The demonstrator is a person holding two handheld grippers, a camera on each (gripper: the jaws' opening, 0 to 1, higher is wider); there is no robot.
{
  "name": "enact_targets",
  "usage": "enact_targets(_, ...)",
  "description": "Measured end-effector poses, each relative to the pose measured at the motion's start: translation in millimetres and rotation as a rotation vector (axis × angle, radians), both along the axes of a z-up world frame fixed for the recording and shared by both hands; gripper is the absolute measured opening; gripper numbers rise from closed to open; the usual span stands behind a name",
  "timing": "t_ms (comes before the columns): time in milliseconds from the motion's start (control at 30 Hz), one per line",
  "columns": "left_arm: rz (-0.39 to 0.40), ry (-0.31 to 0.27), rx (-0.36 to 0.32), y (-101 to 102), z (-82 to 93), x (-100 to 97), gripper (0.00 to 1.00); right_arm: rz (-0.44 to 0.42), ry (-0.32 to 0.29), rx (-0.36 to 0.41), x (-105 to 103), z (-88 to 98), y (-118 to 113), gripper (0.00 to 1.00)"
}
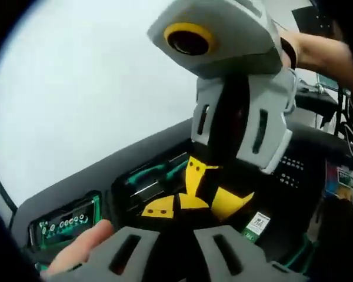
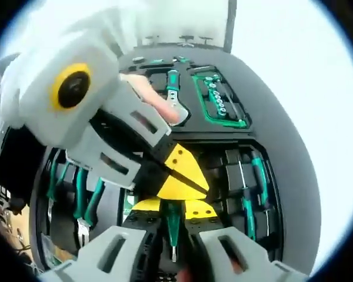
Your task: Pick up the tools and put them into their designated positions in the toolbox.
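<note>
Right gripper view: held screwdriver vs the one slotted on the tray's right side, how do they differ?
The held screwdriver is clamped between the right gripper's yellow pads, above the toolbox. The slotted screwdriver lies in its recess. The held one's metal tip points toward the camera, while the slotted one's shaft points away, up the view. Both have green handles and thin metal shafts.

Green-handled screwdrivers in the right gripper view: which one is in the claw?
The screwdriver at bottom centre, clamped between the right claw's yellow tips, shaft pointing toward the camera. The other screwdrivers lie seated in the toolbox slots to its right, untouched.
</note>
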State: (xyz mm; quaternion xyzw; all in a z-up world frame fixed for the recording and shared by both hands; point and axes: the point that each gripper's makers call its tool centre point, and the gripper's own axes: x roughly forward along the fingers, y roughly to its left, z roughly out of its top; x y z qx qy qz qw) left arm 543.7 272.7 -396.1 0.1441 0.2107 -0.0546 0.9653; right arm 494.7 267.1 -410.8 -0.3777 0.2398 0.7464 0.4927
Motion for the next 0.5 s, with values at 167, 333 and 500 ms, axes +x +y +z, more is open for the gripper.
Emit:
enact_targets(167, -0.014, -0.014, 0.020, -3.5, 0.0, 0.3, 0.00, 0.026, -0.087, 0.040, 1.7, 13.7, -11.8, 0.06)
enact_targets(333, -0.014, -0.034, 0.015, -5.8, -0.4, -1.3, 0.00, -0.040, -0.094, 0.152, 17.7, 55.7, -12.9, 0.00)
enact_targets(500, -0.017, -0.013, -0.025, -2.3, -2.2, 1.5, 0.00, -0.152, -0.127, 0.255, 44.8, 80.5, -7.0, 0.00)
